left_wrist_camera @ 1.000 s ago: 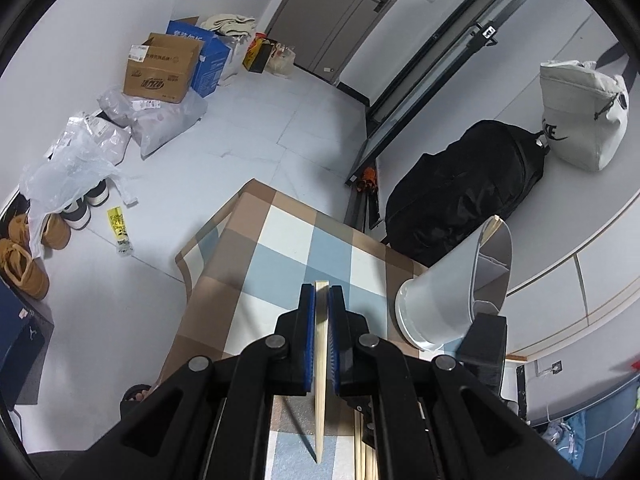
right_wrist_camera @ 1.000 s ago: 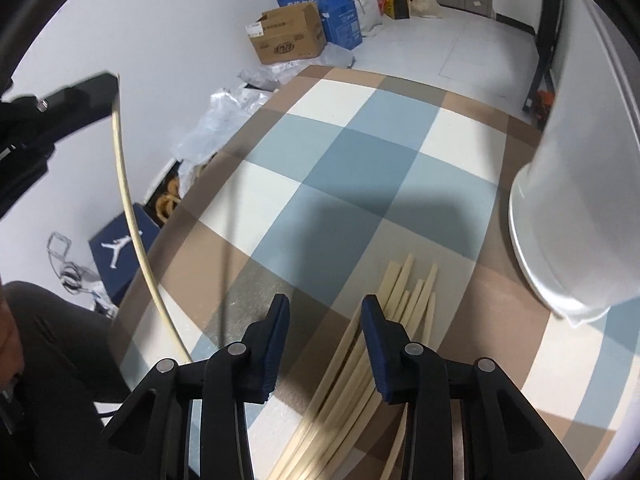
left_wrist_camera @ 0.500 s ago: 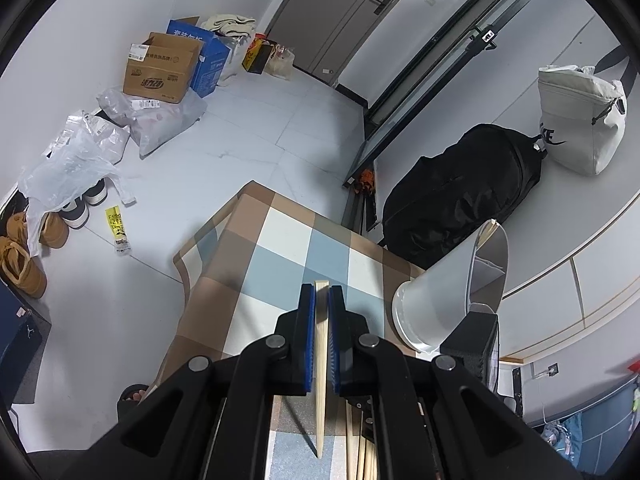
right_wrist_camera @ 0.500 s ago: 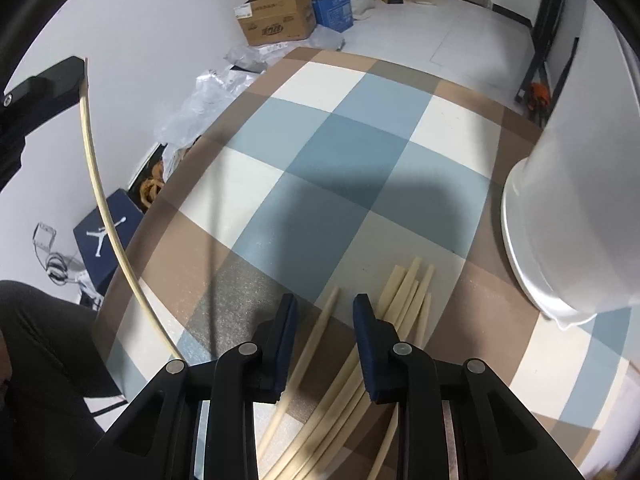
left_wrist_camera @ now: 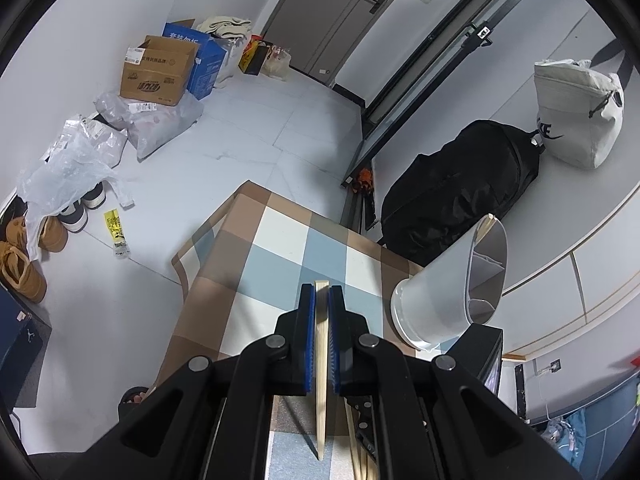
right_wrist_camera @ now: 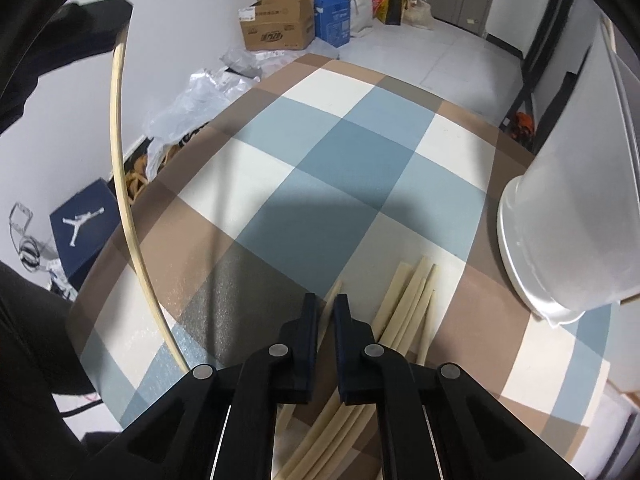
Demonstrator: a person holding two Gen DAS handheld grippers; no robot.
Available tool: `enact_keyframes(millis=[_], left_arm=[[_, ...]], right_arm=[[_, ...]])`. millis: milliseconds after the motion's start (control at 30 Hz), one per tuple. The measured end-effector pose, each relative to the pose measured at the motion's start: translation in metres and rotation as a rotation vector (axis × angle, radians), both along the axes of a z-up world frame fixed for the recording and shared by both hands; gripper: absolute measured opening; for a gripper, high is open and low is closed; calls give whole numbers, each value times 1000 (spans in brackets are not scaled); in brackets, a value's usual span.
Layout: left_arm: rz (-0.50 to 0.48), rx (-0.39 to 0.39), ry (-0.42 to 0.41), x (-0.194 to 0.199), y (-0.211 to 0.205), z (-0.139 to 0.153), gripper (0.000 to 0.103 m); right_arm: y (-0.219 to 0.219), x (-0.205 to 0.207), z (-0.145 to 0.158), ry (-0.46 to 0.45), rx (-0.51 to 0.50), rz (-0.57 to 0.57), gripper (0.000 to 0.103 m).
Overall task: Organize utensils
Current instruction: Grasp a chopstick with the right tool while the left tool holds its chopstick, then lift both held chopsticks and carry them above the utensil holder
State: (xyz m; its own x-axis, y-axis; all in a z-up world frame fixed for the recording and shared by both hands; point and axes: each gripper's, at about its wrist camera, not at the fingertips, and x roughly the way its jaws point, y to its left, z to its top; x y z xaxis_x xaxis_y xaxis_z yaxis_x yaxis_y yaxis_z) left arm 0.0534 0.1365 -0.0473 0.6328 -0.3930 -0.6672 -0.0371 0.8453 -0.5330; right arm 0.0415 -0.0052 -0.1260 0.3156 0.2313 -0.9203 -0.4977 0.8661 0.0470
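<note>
On the checked tablecloth lies a pile of pale wooden chopsticks. My right gripper points steeply down at the pile's left edge. Its jaws are closing and stand nearly together, pressing on a single chopstick. My left gripper is shut on another chopstick, held above the table. That same chopstick shows as a long curved stick at the left of the right wrist view. A white utensil holder stands at the table's right side, large and close in the right wrist view.
The floor beyond the table holds a cardboard box, plastic bags and shoes. A black bag and a white bag lie against the right wall. A person's dark clothing is at the table's left edge.
The right gripper's jaws have narrowed from wide apart to almost together around one chopstick at the left of the pile. The left gripper and its chopstick have stayed put.
</note>
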Motion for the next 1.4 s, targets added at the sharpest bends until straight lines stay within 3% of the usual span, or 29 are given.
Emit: enact_keyframes(millis=[133,633,1200,1400], left_arm=[[-7,11,-27,-4,-2,5,2],[-114,98,-152,-16,-50,36,2],[-187,195,-254,-14,-100,87,2],[-215,188,-286,-9,-112,114,2]], right_arm=[[-18,1,14,-34,85,-56,4],[-85,-19,119,-341,346,-163,4],[-137,-27,198,-543,480,-192,3],[-156,-22,228,-594,487,-194,3]])
